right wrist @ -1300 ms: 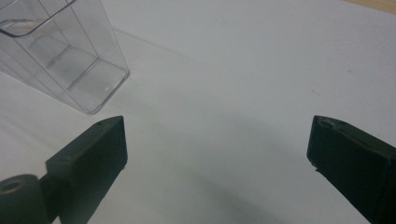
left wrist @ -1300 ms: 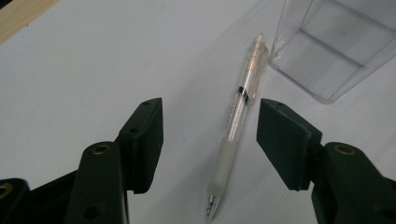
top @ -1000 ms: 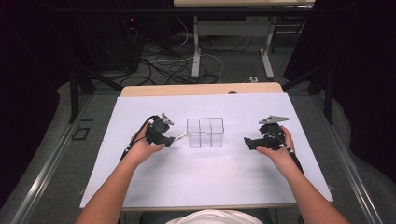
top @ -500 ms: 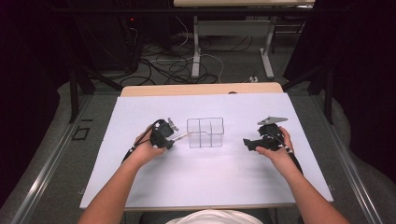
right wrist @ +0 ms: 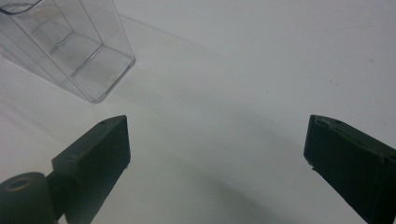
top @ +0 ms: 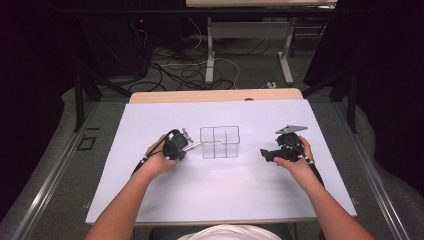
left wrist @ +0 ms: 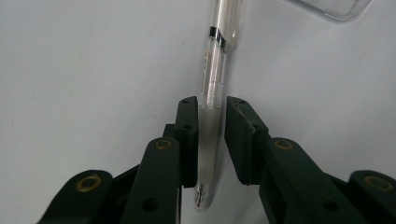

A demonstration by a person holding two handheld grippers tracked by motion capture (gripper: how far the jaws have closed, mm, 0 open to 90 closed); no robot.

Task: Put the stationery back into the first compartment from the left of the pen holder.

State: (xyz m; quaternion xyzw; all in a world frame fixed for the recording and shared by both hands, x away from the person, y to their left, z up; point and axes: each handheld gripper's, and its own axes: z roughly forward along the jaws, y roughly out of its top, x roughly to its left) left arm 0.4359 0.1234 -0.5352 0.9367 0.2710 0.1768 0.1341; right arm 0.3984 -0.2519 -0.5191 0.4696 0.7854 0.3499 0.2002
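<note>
A clear pen (left wrist: 214,74) with a silver band sits between the jaws of my left gripper (left wrist: 211,106), which is shut on it. In the high view the left gripper (top: 181,146) is just left of a clear plastic organizer (top: 220,142) with several compartments. The pen (top: 193,146) points at the organizer's left wall, its end close to it. A corner of the organizer (left wrist: 336,7) shows beyond the pen's far end. My right gripper (top: 263,152) is to the right of the organizer, apart from it. Its jaws stand wide open over bare table, right gripper (right wrist: 217,135), with the organizer (right wrist: 70,51) ahead at upper left.
A white sheet (top: 225,200) covers the table, and a wooden strip (top: 215,95) runs along its far edge. Cables and desk legs (top: 210,55) lie on the floor beyond. A metal rail (top: 50,180) runs along the left side.
My left gripper has carried the pen to the right, closer to the organizer. The right gripper has stayed nearly still.
</note>
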